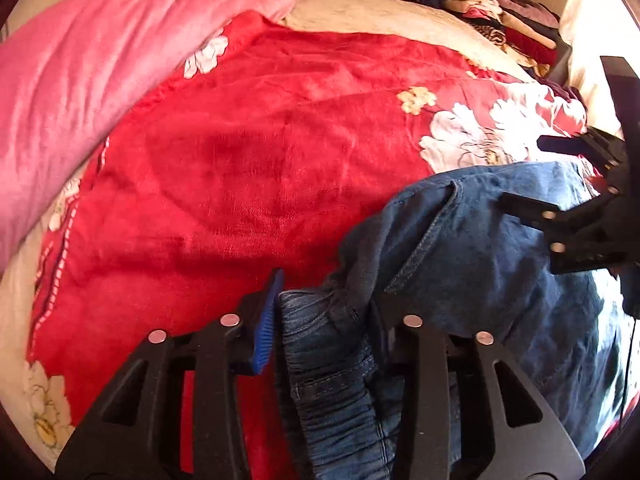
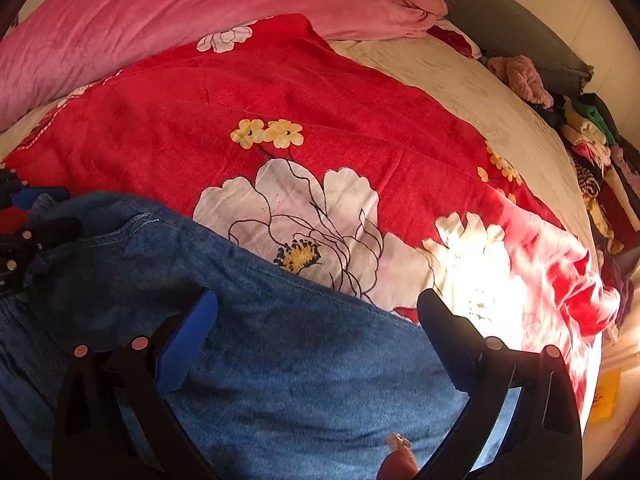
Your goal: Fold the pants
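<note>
Blue denim pants (image 1: 472,264) lie bunched on a red flowered blanket (image 1: 248,168). My left gripper (image 1: 324,300) is open, its fingers standing either side of the pants' elastic waistband. My right gripper (image 2: 316,300) is open above a broad flat part of the pants (image 2: 288,360), which fills the gap between its fingers. The right gripper also shows in the left wrist view (image 1: 536,176) at the far right, over the pants. The left gripper shows at the left edge of the right wrist view (image 2: 24,216).
A pink quilt (image 1: 80,80) is heaped along the far left of the bed. A stack of folded clothes (image 1: 500,20) sits at the far right by the headboard. A cream sheet (image 2: 460,92) shows beyond the blanket.
</note>
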The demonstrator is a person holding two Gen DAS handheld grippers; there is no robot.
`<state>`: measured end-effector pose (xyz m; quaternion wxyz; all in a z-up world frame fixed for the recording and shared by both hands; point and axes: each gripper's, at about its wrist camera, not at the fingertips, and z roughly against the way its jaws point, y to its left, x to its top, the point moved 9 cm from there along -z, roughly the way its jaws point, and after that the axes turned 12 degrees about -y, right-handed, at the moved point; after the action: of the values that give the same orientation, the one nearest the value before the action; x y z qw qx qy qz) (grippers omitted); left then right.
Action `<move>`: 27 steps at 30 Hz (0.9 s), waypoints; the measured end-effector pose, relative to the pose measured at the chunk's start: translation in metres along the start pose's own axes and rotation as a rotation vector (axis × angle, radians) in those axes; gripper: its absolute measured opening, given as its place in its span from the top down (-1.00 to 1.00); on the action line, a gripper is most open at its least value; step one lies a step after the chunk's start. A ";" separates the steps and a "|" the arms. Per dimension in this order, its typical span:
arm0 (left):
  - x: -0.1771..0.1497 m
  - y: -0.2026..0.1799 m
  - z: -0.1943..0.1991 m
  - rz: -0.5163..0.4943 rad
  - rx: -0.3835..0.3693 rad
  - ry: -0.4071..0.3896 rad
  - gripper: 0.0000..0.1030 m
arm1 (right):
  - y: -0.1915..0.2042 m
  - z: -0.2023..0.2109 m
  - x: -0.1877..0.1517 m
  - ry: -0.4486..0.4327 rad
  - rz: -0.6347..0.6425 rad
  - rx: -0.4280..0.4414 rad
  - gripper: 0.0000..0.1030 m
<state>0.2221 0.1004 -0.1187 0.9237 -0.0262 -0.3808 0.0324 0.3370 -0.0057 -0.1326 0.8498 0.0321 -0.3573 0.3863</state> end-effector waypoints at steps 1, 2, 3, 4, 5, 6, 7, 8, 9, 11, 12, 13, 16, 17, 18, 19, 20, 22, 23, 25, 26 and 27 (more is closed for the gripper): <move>0.002 -0.001 0.006 -0.006 -0.007 -0.017 0.48 | 0.003 -0.002 0.001 -0.005 0.027 0.003 -0.92; 0.004 -0.002 0.012 -0.017 -0.007 -0.032 0.49 | 0.006 -0.004 0.001 -0.006 0.052 0.007 -0.92; 0.006 -0.003 0.019 -0.028 -0.010 -0.048 0.49 | 0.009 -0.006 0.001 -0.002 0.072 0.009 -0.91; 0.007 -0.004 0.023 -0.030 -0.014 -0.059 0.50 | 0.011 -0.007 0.000 -0.003 0.085 0.014 -0.89; 0.009 -0.005 0.030 -0.038 -0.015 -0.071 0.50 | 0.015 -0.007 0.000 -0.007 0.093 0.024 -0.86; 0.011 -0.007 0.035 -0.043 -0.021 -0.086 0.50 | 0.018 -0.006 0.000 -0.013 0.096 0.042 -0.59; 0.014 -0.008 0.037 -0.049 -0.020 -0.089 0.50 | 0.023 -0.004 0.000 -0.021 0.090 0.065 -0.29; 0.014 -0.010 0.041 -0.050 -0.028 -0.094 0.50 | 0.027 -0.002 -0.001 -0.028 0.081 0.087 -0.16; 0.015 -0.013 0.043 -0.052 -0.027 -0.101 0.50 | 0.032 0.001 -0.002 -0.033 0.071 0.109 0.16; 0.015 -0.014 0.046 -0.056 -0.024 -0.117 0.50 | 0.042 0.010 -0.003 -0.052 0.050 0.153 0.60; 0.013 -0.016 0.049 -0.045 -0.030 -0.130 0.50 | 0.044 0.016 -0.004 -0.062 0.043 0.152 0.73; 0.014 -0.016 0.052 -0.045 -0.029 -0.135 0.50 | 0.044 0.021 -0.004 -0.069 0.027 0.152 0.81; 0.014 -0.015 0.060 -0.043 -0.022 -0.152 0.50 | 0.040 0.049 -0.003 -0.124 -0.049 0.173 0.85; 0.015 -0.016 0.062 -0.041 -0.021 -0.157 0.50 | 0.037 0.062 -0.002 -0.150 -0.078 0.184 0.86; 0.014 -0.016 0.064 -0.040 -0.021 -0.158 0.50 | 0.036 0.074 -0.001 -0.173 -0.103 0.193 0.86; 0.013 -0.017 0.068 -0.039 -0.027 -0.161 0.50 | 0.036 0.087 -0.001 -0.191 -0.128 0.202 0.86; 0.012 -0.018 0.071 -0.043 -0.028 -0.164 0.50 | 0.036 0.101 -0.003 -0.209 -0.150 0.212 0.86; 0.011 -0.022 0.080 -0.053 -0.033 -0.176 0.50 | 0.040 0.129 -0.008 -0.242 -0.179 0.235 0.86; 0.010 -0.024 0.086 -0.057 -0.041 -0.184 0.50 | 0.045 0.143 -0.012 -0.252 -0.188 0.243 0.86; 0.007 -0.028 0.096 -0.069 -0.050 -0.194 0.49 | 0.055 0.169 -0.023 -0.267 -0.204 0.261 0.86; 0.004 -0.031 0.103 -0.082 -0.050 -0.201 0.49 | 0.061 0.181 -0.029 -0.273 -0.212 0.273 0.86; 0.001 -0.033 0.110 -0.097 -0.049 -0.207 0.49 | 0.067 0.191 -0.035 -0.279 -0.216 0.279 0.86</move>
<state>0.1467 0.0705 -0.0378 0.8790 -0.0270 -0.4757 -0.0190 0.1647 -0.0444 -0.0278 0.8159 0.2406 -0.4089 0.3304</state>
